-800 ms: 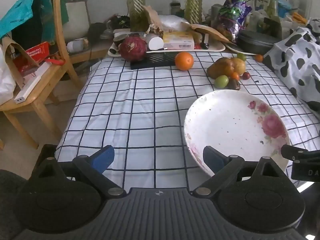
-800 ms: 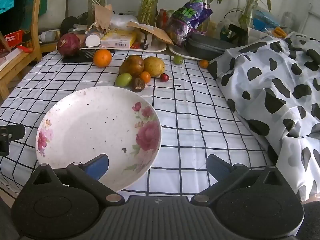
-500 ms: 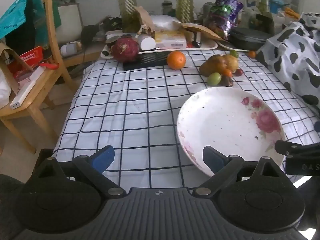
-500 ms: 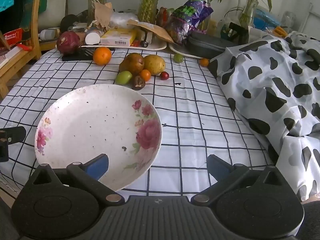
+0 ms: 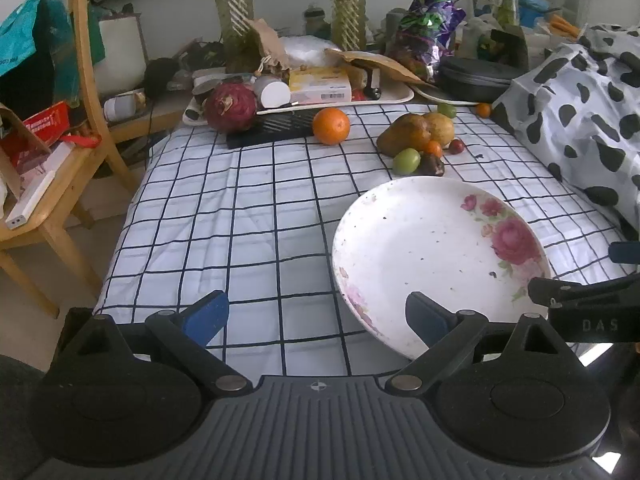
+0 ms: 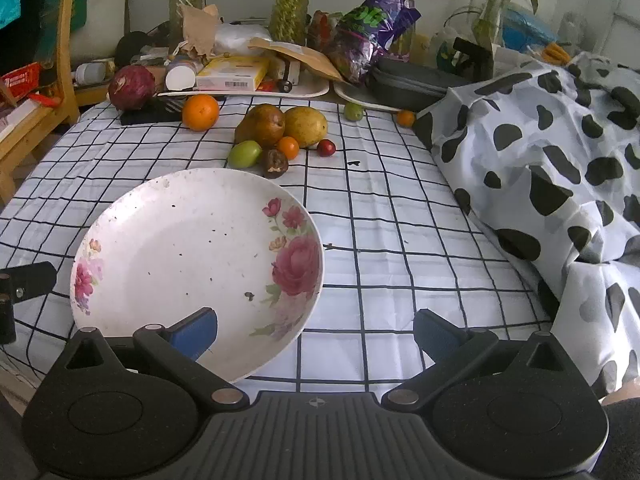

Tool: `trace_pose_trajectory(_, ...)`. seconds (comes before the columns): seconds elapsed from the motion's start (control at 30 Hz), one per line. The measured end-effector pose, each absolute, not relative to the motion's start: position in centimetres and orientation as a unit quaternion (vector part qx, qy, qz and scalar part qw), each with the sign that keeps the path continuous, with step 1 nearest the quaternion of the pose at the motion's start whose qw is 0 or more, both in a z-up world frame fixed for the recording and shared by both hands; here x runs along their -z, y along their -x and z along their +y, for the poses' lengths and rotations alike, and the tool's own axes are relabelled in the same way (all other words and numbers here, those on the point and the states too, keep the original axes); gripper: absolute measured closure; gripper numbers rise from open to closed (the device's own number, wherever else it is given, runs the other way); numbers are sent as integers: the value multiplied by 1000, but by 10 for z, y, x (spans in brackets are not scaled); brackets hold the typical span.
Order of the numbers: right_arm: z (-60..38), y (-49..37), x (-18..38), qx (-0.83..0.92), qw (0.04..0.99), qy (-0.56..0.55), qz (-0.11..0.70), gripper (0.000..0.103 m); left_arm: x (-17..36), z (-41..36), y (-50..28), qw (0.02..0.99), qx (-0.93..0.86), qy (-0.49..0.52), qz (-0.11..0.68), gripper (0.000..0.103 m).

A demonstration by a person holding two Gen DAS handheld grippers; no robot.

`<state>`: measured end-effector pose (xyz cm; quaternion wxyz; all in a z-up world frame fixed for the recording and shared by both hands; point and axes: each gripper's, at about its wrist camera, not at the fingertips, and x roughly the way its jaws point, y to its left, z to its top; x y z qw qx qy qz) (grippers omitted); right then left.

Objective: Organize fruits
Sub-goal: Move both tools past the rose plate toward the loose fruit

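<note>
A white cloth [image 5: 224,216] with a dark grid covers the bench, and clutter crowds its far edge: a tray [image 5: 396,94] of boxes and packets, plant stems, a purple foil bag [image 6: 362,36]. A wooden chair [image 5: 60,168] stands off the left side, and a cow-spotted fabric [image 6: 560,168] is heaped along the right.

Near the front lies a white plate [image 6: 192,248] with pink roses printed on it (its surface is speckled with dark flecks). It holds no fruit. The fruits sit well beyond it, toward the far end. An orange [image 6: 200,112] rests just beside a dark slotted board [image 5: 272,130], on which a red cabbage [image 5: 231,108] sits. To the right is a tight cluster: a brown pear [image 6: 260,125] touching a yellower pear [image 6: 306,121], with a green fruit [image 6: 245,153], a small orange fruit [image 6: 288,147] and a dark wrinkled fruit [image 6: 275,163] in front of them, and a small red fruit [image 6: 326,147] just to their right. Farther back, near the spotted fabric, are another green fruit [image 6: 353,111] and a small orange one [image 6: 406,118].

The left gripper [image 5: 316,314] hovers at the near edge of the bench, its blue-tipped fingers [image 5: 206,314] spread wide and gripping nothing; the right tip overlaps the plate's near rim in view. The right gripper [image 6: 316,334] is likewise spread apart and empty, its left tip over the plate's near edge.
</note>
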<state>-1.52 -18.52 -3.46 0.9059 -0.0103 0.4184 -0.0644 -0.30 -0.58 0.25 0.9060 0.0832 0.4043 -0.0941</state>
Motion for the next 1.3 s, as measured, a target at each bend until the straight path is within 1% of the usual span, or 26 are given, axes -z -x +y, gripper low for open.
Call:
trace_pose_trajectory(0.4,-182,13,34,75,901,-13,427,0,3,3,-3,901,102,-82,413,7)
trace_pose_trajectory(0.57,-178,10,30,79,900,-13,429,0,-2,8,-1,905,99,-63,410,7)
trace_pose_trajectory(0.8,-174,9,8,88,899,-13,429,0,-10,4,2,908,112,-59,400,7)
trace_pose_trajectory(0.93,-174,13,-2,97,904,-16,415,0,-7,4,3,909,118,-61,394,7)
trace_pose_trajectory(1.23,-179,7,5,110,901,-29,419,0,-5,9,3,910,122,-58,392,7)
trace_pose_trajectory(1.3,-180,9,4,106,906,-36,409,0,0,10,3,911,123,-55,389,7)
